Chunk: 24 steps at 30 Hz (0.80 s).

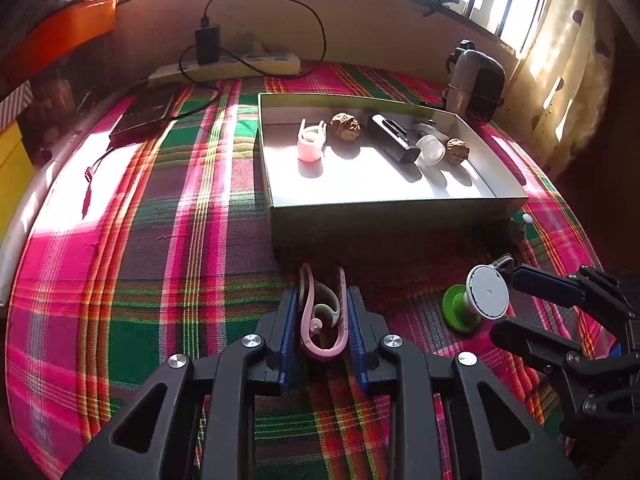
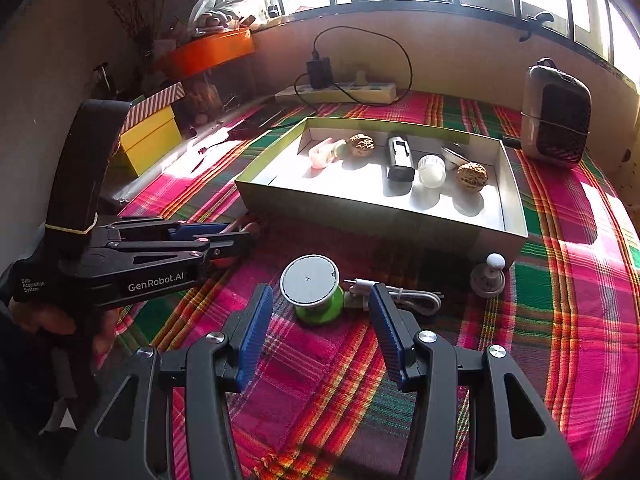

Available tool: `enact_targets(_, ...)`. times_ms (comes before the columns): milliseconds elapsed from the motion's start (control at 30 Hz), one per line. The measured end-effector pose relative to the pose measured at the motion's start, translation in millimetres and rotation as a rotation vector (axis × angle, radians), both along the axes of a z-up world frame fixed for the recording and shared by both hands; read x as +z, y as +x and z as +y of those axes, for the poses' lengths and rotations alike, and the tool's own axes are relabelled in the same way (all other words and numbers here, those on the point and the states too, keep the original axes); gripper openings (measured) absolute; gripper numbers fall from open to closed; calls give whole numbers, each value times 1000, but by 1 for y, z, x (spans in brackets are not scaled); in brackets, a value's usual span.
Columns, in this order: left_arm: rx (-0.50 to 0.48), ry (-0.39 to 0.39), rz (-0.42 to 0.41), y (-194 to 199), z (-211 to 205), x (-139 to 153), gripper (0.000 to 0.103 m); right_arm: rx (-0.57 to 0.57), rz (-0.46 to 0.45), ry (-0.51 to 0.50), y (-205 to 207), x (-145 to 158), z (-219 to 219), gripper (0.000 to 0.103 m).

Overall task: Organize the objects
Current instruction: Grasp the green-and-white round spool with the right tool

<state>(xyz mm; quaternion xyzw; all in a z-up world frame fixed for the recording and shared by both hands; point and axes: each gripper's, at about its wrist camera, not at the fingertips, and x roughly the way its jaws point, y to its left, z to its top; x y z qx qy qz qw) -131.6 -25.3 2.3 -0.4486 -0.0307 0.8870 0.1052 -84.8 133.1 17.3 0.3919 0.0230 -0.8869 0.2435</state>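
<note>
- Now the left tool [image 1: 323, 312] has its blue pads pressed on the two sides of a pink clip [image 1: 320, 320], gripped just above the plaid cloth [image 1: 160, 240] on the worktop.
- A pale hook-shaped piece sits inside the clip's loop.
- The clip is close to the near wall of the box [image 1: 384, 216], towards its left corner.
- The right tool [image 2: 320, 332] stands about half open with nothing between its pads; the cloth shows in the gap.
- Just beyond its tips is a green spool [image 2: 316, 296] with a grey-white round top, lying on the cloth near the worktop's front.
- A white cable [image 2: 404, 296] lies just beside the spool, on its right.
- A small knob [image 2: 490, 276] with a white ball stands at the near right corner of the box, outside it.
- Inside the box are a pink holder [image 1: 310, 142], two walnuts [image 1: 345, 126], a black device [image 1: 394, 140] and a clear jar [image 1: 431, 150].
- The holder is by the left wall; the jar lies between the device and the right-hand walnut.
- A power strip [image 2: 340, 92] lies along the worktop's far edge, with a black charger plugged in.
- A grey heater [image 2: 556, 114] stands at the far right corner.
</note>
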Motion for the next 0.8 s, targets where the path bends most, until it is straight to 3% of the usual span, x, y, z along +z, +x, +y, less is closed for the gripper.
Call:
enact_targets(400, -11, 18, 14, 3, -3, -1, 22, 16, -23, 58, -13, -13, -20, 51)
enact_targets(800, -25, 12, 26, 4, -4, -1, 22, -3, -44, 25, -20, -14, -24, 51)
